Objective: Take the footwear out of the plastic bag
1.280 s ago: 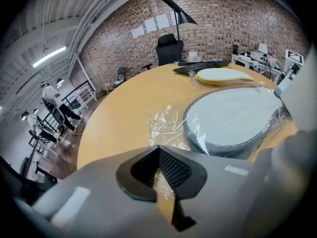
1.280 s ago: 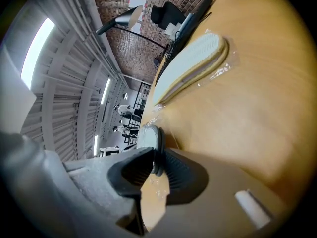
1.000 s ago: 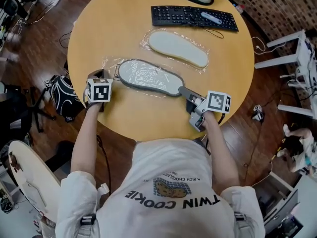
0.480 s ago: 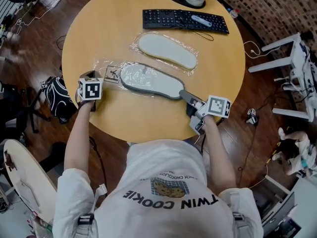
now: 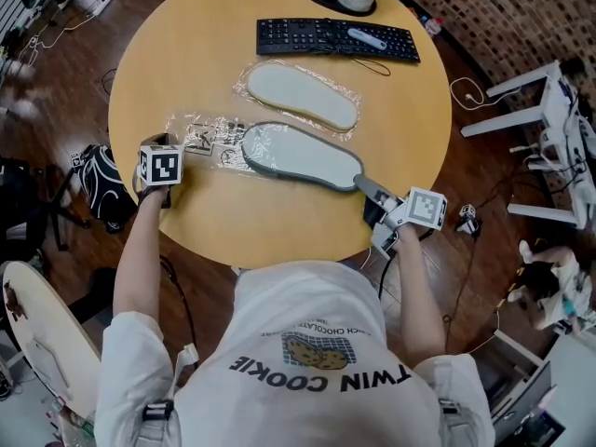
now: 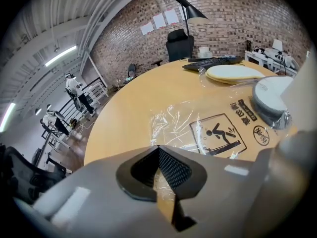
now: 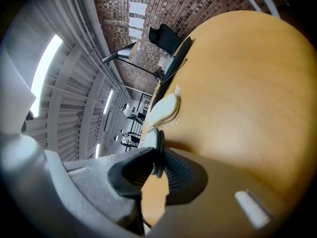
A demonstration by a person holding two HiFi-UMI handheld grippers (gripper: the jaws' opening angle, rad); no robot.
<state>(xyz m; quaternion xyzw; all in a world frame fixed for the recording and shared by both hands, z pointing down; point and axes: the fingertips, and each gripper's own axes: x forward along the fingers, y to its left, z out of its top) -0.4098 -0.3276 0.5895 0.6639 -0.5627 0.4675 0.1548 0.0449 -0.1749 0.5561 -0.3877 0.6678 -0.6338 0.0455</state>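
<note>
The right gripper (image 5: 370,194) was clamped narrow on the heel of the grey slipper (image 5: 298,155), which lay on the table (image 5: 233,222) on the near side of the keyboard (image 5: 335,37). The slipper's toe overlapped the plastic bag (image 5: 200,136), and the left gripper (image 5: 175,143) pinched the bag's edge. A wrapped slipper (image 5: 300,94) lay between the grey slipper and the keyboard.

Two flat, sole-shaped slippers are counted on one round wooden table (image 5: 186,54) — one grey-rimmed slipper (image 5: 298,154) and one cream slipper (image 5: 300,94). Two clear plastic bags are counted: one crumpled printed bag (image 5: 205,136) and one smooth bag (image 5: 350,96). One black keyboard (image 5: 335,37), one white pen-shaped thing (image 5: 365,37) and one black desk lamp (image 6: 185,11) are seen. Two grey two-jaw grippers are counted — the left gripper (image 6: 159,150) and the right gripper (image 5: 370,194) — and one marker cube (image 5: 160,166) is borne by each.
</note>
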